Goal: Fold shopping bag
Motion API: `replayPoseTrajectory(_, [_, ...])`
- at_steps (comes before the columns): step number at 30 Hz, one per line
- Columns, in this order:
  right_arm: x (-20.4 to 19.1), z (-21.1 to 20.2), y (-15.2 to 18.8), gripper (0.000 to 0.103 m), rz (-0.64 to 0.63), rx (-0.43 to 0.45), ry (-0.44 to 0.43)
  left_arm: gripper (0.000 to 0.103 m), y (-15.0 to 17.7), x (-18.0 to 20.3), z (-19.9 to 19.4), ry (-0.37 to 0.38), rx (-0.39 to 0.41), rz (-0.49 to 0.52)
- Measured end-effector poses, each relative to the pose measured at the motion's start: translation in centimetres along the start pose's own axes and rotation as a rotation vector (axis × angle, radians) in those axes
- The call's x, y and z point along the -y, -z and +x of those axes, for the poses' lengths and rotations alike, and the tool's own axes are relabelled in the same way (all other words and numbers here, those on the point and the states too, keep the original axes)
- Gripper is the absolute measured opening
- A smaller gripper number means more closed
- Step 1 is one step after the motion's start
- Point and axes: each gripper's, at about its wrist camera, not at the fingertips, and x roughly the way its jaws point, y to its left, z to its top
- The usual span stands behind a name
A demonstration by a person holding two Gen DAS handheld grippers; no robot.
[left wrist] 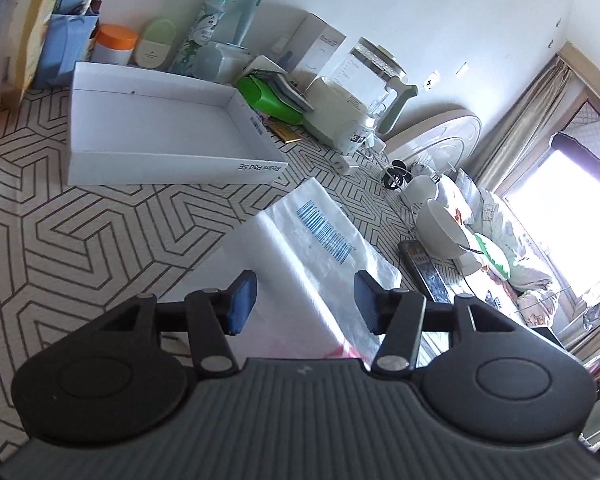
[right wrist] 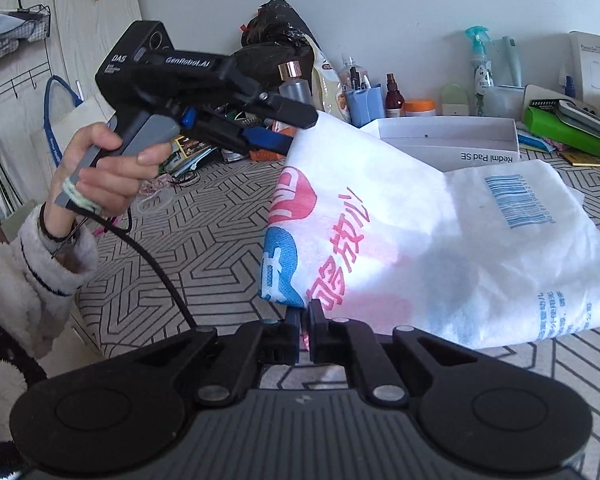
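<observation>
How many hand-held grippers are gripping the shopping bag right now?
1. The right hand-held gripper is shut on the shopping bag at its near corner; the left hand-held gripper is open at the far corner.

Bright daylight, window [left wrist: 568, 200] blown out; fisheye edges warped.

The left black two-finger gripper with blue pads [left wrist: 305, 307] has its jaws spread wide apart in its own wrist view; in the right wrist view it sits high at the left [right wrist: 296, 130], pointing right, with its tips at the upper corner of the white printed non-woven shopping bag [right wrist: 440, 240], though contact there cannot be judged. The person's left hand [right wrist: 112, 168] wraps the grey handle, with a fluffy white sleeve [right wrist: 56, 264] at the wrist. The right black two-finger gripper [right wrist: 305, 320] sits near and low, its jaws pressed together on the bag's lower left corner.
</observation>
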Motion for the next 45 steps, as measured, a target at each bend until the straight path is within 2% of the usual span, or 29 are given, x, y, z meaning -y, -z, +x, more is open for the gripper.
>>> replayPoseTrajectory(2, [0.3, -0.8, 0.6, 0.005, 0.009, 0.005, 0.005, 0.057, -0.1, 0.6, 0.9, -0.004, -0.009, 0.022])
replayPoseTrajectory(6, [0.9, -1.6, 1.3, 0.005, 0.026, 0.014, 0.025, 0.057, 0.8, 1.3, 3.4, -0.178, -0.073, 0.136])
replayPoseTrajectory(9, [1.2, -1.8, 1.4, 0.005, 0.025, 0.015, 0.034, 0.057, 1.4, 0.7, 4.4, -0.272, -0.133, 0.161])
replayPoseTrajectory(10, [1.3, -1.9, 1.4, 0.005, 0.026, 0.014, 0.036, 0.057, 1.6, 0.4, 4.5, -0.281, -0.145, 0.160])
replayPoseTrajectory(17, [1.5, -1.3, 1.7, 0.007, 0.011, 0.011, 0.046, 0.057, 1.9, -1.0, 4.3, -0.304, -0.173, 0.136])
replayPoseTrajectory(22, [0.6, -1.0, 1.9, 0.012, -0.073, 0.017, 0.082, 0.057, 2.2, -2.0, 5.2, -0.304, -0.198, 0.097])
replayPoseTrajectory(25, [-0.1, -0.9, 1.9, 0.018, -0.143, 0.016, 0.097, 0.057, 2.1, -2.5, 5.3, -0.292, -0.198, 0.084])
replayPoseTrajectory(29, [-1.1, -0.2, 2.0, 0.020, -0.235, 0.003, 0.122, 0.057, 2.3, -2.3, 5.2, -0.288, -0.191, 0.096])
replayPoseTrajectory(31, [-1.6, 0.1, 2.0, 0.025, -0.290, -0.001, 0.132, 0.057, 2.4, -2.3, 5.3, -0.287, -0.188, 0.103])
replayPoseTrajectory(35, [-2.6, 1.4, 1.5, 0.043, -0.399, 0.008, 0.151, 0.057, 2.3, -2.4, 5.3, -0.281, -0.189, 0.106])
replayPoseTrajectory(37, [-2.5, 2.3, 1.1, 0.045, -0.421, 0.005, 0.145, 0.057, 2.2, -2.5, 5.2, -0.278, -0.189, 0.101])
replayPoseTrajectory(40, [-1.7, 3.0, 0.1, 0.041, -0.363, -0.002, 0.110, 0.056, 1.9, -3.0, 4.6, -0.282, -0.199, 0.084])
replayPoseTrajectory(42, [-0.5, 3.2, -0.8, 0.025, -0.256, -0.017, 0.063, 0.055, 1.1, -3.7, 2.6, -0.285, -0.142, 0.060])
replayPoseTrajectory(45, [1.2, 3.5, -1.7, 0.018, -0.126, -0.037, -0.004, 0.055, -0.1, -4.1, -1.8, -0.326, -0.015, 0.066])
